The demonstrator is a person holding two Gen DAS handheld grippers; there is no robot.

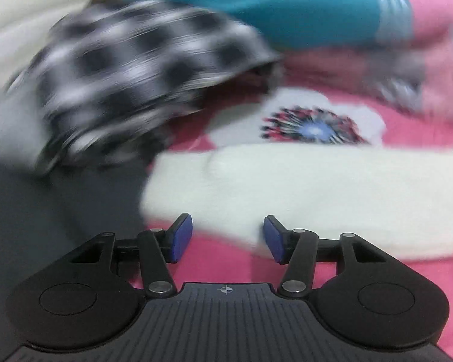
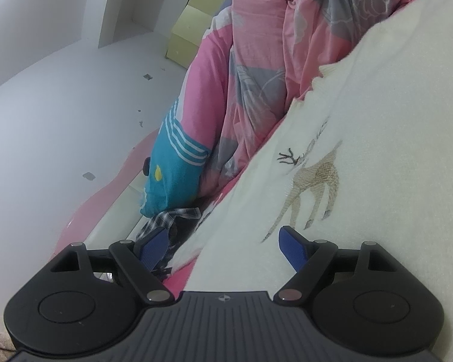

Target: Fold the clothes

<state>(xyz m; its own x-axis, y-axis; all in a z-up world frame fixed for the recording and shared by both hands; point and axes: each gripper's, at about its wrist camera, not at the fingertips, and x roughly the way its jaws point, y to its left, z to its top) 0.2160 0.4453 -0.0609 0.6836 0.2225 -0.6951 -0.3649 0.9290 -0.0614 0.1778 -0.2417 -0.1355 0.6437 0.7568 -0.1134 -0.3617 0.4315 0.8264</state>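
Cream sweater (image 2: 377, 138) with deer fills right half of right wrist view; in left wrist view its sleeve crosses centre, over pink bedding (image 1: 422, 129)
Checked garment (image 1: 142, 69), blurred, upper left
Left gripper (image 1: 223, 238) jaws apart, empty
Right gripper (image 2: 223, 247) jaws apart, sweater between, unpinched
Step, I judge: between folds; next needs grip on sleeve edge

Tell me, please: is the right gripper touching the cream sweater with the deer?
Cannot tell. In the right wrist view the right gripper stands open over the cream sweater, with no visible gap and no clear contact at the pads.
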